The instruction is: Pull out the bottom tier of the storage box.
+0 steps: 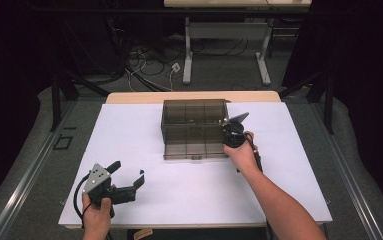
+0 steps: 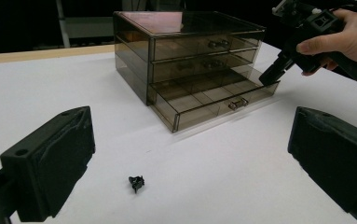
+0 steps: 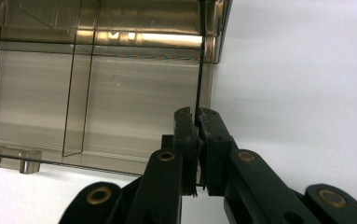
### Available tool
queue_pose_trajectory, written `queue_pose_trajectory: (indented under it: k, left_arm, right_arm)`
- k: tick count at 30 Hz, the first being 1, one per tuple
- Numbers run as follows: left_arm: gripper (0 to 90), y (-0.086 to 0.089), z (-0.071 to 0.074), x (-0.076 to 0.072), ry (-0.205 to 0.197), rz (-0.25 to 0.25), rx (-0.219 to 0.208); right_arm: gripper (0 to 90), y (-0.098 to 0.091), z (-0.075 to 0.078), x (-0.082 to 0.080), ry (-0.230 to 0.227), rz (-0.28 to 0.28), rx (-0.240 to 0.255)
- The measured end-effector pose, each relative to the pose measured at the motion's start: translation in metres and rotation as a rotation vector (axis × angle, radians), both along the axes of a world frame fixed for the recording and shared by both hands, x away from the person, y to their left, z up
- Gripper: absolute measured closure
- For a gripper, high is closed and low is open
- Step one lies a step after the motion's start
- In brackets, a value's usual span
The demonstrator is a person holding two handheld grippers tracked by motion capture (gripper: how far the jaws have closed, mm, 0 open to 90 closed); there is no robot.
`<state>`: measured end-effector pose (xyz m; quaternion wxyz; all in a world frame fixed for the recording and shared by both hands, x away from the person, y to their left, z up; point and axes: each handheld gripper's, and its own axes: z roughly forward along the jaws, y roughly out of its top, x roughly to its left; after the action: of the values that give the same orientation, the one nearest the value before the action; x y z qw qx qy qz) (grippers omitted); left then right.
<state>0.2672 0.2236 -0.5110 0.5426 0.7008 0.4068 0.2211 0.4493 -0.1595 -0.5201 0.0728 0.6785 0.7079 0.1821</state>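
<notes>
White table (image 1: pixel 289 165) under a dark room; cables lie on the floor beyond the far edge. A smoke-tinted drawer box (image 1: pixel 195 112) sits mid-table toward the far side, three drawers high. Its bottom drawer (image 1: pixel 195 145) stands pulled out toward you, dividers visible inside, compartments bare where they can be seen.

Your right gripper (image 1: pixel 232 135) is at the right-hand end of that open drawer. In the right gripper view its jaws are clenched on the drawer's thin side wall (image 3: pixel 198 93), pads pressed to either face of it.

Your left gripper (image 1: pixel 127 175) rests near the near-left corner of the table, well apart from the box, jaws released wide with nothing between them. In the left gripper view a small black clip (image 2: pixel 136 183) lies on the table just ahead of those jaws.
</notes>
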Motion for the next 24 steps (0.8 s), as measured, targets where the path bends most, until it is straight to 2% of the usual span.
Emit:
queue_pose_trajectory:
  k: [4, 6, 8, 10, 20, 21, 24]
  left_arm:
    - [0.6, 0.0001, 0.0000, 0.0001, -0.001, -0.001, 0.005]
    - [0.6, 0.0000, 0.0000, 0.0001, -0.001, -0.001, 0.004]
    - [0.6, 0.0000, 0.0000, 0.0002, -0.001, -0.001, 0.005]
    - [0.6, 0.0001, -0.0001, 0.0002, -0.001, -0.001, 0.005]
    - [0.6, -0.0002, 0.0000, 0.0001, -0.002, 0.000, 0.001]
    - [0.6, -0.0002, 0.0000, 0.0001, -0.003, 0.000, 0.002]
    - [0.6, -0.0004, -0.0001, 0.0002, -0.002, 0.001, 0.001]
  right_arm:
    - [86.5, 0.0010, -0.0001, -0.0020, -0.001, -0.007, 0.003]
    - [86.4, -0.0002, 0.0001, -0.0030, 0.003, 0.011, 0.001]
    - [86.3, -0.0004, -0.0010, -0.0041, -0.012, 0.006, 0.027]
    - [86.3, -0.0005, 0.0000, -0.0047, 0.000, 0.013, 0.006]
    - [85.7, -0.0008, 0.0007, -0.0089, 0.012, 0.023, 0.001]
    - [85.7, -0.0017, -0.0003, -0.0094, -0.001, 0.030, 0.016]
    - [85.6, -0.0017, -0.0004, -0.0105, 0.000, 0.030, 0.015]
